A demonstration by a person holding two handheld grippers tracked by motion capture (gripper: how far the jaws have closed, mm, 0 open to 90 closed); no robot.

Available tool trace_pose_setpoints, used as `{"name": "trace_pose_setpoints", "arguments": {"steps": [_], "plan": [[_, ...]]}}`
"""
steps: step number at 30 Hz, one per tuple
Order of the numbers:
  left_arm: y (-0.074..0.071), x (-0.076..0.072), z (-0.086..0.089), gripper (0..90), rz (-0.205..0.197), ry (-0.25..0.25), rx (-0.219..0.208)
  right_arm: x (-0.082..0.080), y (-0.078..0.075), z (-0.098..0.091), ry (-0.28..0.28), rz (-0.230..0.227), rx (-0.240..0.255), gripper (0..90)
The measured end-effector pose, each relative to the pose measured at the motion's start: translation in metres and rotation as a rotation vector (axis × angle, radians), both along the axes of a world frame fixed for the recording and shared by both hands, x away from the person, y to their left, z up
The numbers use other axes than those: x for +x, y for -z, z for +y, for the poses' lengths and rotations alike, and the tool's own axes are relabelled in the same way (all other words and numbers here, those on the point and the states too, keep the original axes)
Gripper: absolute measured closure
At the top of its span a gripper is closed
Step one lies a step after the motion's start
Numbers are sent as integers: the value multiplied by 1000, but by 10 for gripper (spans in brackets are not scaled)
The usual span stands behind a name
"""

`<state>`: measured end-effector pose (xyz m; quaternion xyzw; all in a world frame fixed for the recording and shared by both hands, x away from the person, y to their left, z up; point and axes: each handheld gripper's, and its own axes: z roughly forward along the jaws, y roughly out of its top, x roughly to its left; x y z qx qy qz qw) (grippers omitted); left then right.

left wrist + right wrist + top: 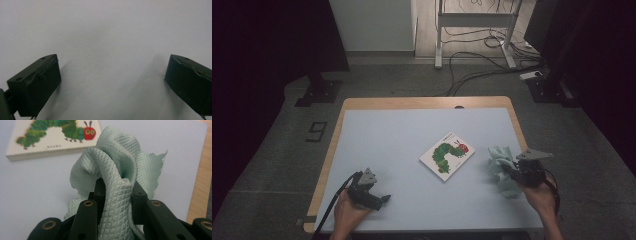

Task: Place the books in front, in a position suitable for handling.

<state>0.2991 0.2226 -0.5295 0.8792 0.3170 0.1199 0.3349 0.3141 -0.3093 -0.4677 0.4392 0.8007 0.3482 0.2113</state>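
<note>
While the right gripper (117,195) pinches the green cloth (117,165), it should next wipe the book (447,155) to its left; the left gripper (112,82) waits wide open.

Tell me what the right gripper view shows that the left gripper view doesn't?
Right gripper view: a pale green cloth bunched and pinched between that gripper's closed jaws, and behind it a caterpillar picture book lying flat, plus the table's wooden edge.
Left gripper view: its two black jaws standing wide apart, with nothing between them.
Both: black jaws rising from the bottom, over the same pale blue tabletop.
</note>
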Motion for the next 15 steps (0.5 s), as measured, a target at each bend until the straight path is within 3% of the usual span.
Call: {"name": "trace_pose_setpoints", "arguments": {"steps": [15], "plan": [[0, 0, 0, 0, 0, 0, -1, 4, 50, -6, 43, 70, 17, 664]]}}
